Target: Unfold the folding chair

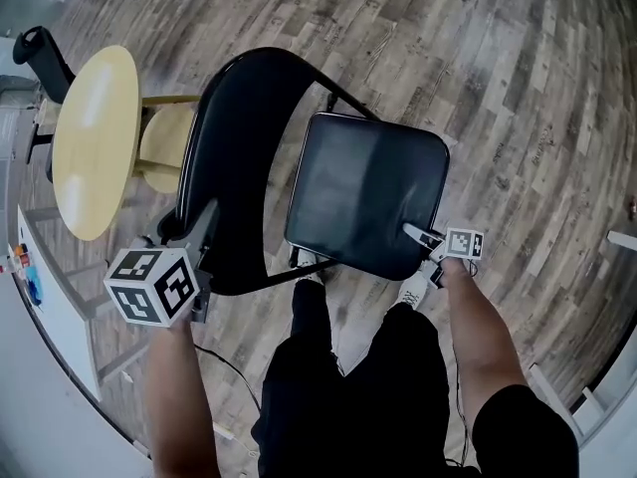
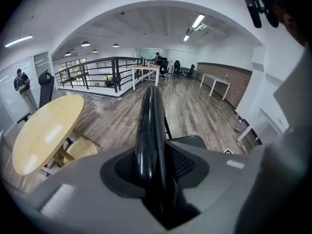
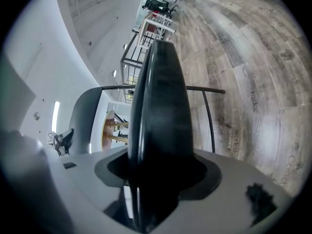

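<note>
A black folding chair stands on the wood floor in front of me, its seat (image 1: 363,192) lying nearly flat and its curved backrest (image 1: 239,147) to the left. My left gripper (image 1: 204,229) is shut on the backrest's near edge; in the left gripper view that glossy edge (image 2: 148,130) fills the gap between the jaws (image 2: 153,165). At the seat's near right corner my right gripper (image 1: 423,235) is shut on the padded seat. The thick seat edge (image 3: 161,111) sits between the jaws (image 3: 158,174) in the right gripper view.
A round pale wooden table (image 1: 95,137) and a wooden stool (image 1: 164,147) stand just left of the chair. A white shelf (image 1: 50,287) runs along the left wall. The person's legs (image 1: 358,386) are close behind the seat. Open wood floor (image 1: 498,88) lies beyond and to the right.
</note>
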Tool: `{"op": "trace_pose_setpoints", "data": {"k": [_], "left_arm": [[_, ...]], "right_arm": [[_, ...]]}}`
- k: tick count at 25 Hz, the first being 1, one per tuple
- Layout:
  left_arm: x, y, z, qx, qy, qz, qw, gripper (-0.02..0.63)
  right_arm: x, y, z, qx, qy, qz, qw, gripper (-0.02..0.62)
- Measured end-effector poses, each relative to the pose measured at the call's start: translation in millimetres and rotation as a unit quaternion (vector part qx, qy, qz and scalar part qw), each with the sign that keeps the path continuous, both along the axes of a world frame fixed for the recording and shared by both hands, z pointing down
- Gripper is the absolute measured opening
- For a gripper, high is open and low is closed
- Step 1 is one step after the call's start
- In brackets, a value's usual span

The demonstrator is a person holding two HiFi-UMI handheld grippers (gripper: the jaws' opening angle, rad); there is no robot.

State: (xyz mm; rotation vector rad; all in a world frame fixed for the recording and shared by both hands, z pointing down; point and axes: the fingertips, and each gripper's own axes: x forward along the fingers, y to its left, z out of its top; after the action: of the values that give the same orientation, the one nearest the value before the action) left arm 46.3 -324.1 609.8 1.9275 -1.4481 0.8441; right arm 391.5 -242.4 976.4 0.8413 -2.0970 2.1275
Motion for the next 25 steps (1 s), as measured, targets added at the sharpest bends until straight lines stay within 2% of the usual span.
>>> {"op": "trace_pose_setpoints", "data": {"k": [10,17,22,25], "left_arm": [[-15,-3,21,-0.002,0.027,0.009,0.9996,0.143],[-27,-10,37,-0.010,0.052,0.012,0.9986,0.143],[-34,-6,46,-0.013,0.069,0.012,0.9975,0.140],[-36,-7,44,-0.009,0.067,0.010,0.9977,0.140]], "right_arm": [[9,10,26,0.002,-0.026,0.008,1.000,0.265],[12,2,34,0.044,-0.036,0.009,0.998,0.276],[19,11,51,0.031,-0.049,0.016,0.998,0.278],[16,4,44,0.066,-0.058,-0.007,0.996,0.278]]}}
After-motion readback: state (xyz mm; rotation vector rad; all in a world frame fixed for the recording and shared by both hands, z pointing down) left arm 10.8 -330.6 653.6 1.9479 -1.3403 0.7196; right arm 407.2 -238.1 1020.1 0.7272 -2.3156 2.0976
